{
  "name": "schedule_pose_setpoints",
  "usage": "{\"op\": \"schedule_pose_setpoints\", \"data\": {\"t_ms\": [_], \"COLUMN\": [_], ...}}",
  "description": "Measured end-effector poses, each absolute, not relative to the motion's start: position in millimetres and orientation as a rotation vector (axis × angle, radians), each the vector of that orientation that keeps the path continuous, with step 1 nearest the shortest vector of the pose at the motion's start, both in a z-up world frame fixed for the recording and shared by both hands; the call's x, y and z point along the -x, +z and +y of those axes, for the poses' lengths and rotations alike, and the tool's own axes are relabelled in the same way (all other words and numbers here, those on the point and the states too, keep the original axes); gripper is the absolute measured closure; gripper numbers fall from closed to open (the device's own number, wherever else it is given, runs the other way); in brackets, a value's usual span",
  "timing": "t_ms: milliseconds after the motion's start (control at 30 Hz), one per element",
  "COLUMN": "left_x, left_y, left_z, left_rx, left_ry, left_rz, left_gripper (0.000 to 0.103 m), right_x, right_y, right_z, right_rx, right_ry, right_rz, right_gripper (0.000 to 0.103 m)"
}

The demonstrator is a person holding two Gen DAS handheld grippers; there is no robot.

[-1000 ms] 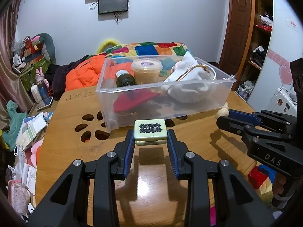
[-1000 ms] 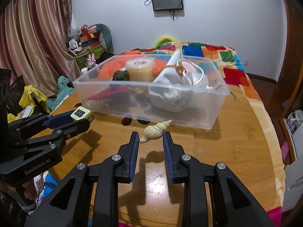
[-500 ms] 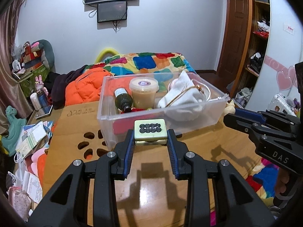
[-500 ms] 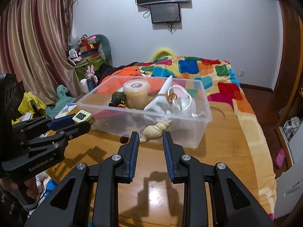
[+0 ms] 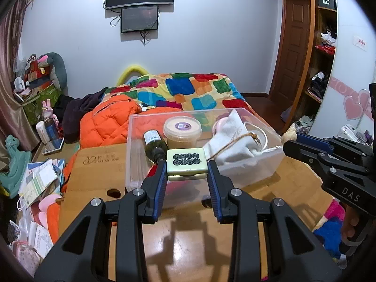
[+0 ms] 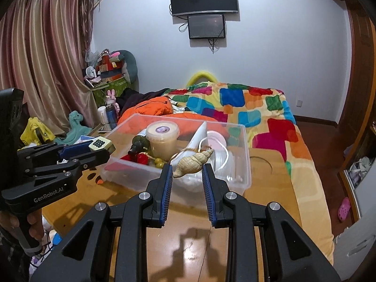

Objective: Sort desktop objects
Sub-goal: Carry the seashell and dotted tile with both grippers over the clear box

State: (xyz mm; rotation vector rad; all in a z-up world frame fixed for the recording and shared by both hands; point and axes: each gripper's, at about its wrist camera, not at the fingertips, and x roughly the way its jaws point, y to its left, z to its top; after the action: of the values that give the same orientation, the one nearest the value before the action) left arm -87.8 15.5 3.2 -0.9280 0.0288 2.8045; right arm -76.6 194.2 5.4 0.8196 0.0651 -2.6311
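The left tool (image 5: 187,172) was grasping a green tile (image 5: 187,163), flat face up with its black dots showing, and the right tool (image 6: 187,171) was clenched on a shell (image 6: 194,161). Both loads hung above the worktop (image 5: 188,235), just short of the near wall of the clear bin (image 5: 272,159); the bin lay straight ahead of each tool, so the coming move looked like a short carry forward over that wall. The shell's long axis ran crosswise between the pads, its point tipped up toward the bin's right side. Neither tool looked clearly nearer the bin. In the bin sat a jar (image 6: 162,141), a dark bottle (image 5: 154,144) and a white pouch (image 5: 232,141). The bin floor behind the tile was hidden, the shell's underside too, and free room inside was hard to judge
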Motion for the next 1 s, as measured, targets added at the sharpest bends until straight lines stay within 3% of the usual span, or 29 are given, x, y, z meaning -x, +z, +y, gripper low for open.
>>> {"op": "schedule_pose_setpoints", "data": {"t_ms": [1000], "left_x": [140.2], "left_y": [-24.1], "left_z": [21.0], "left_rx": [1.010], "left_ry": [2.746], "left_rz": [0.053], "left_gripper": [0.070], "right_x": [130.9], "right_y": [-30.7], "right_z": [147.4], "right_rx": [-0.909], "right_ry": [-2.502], "right_rz": [0.196], "right_gripper": [0.079]}}
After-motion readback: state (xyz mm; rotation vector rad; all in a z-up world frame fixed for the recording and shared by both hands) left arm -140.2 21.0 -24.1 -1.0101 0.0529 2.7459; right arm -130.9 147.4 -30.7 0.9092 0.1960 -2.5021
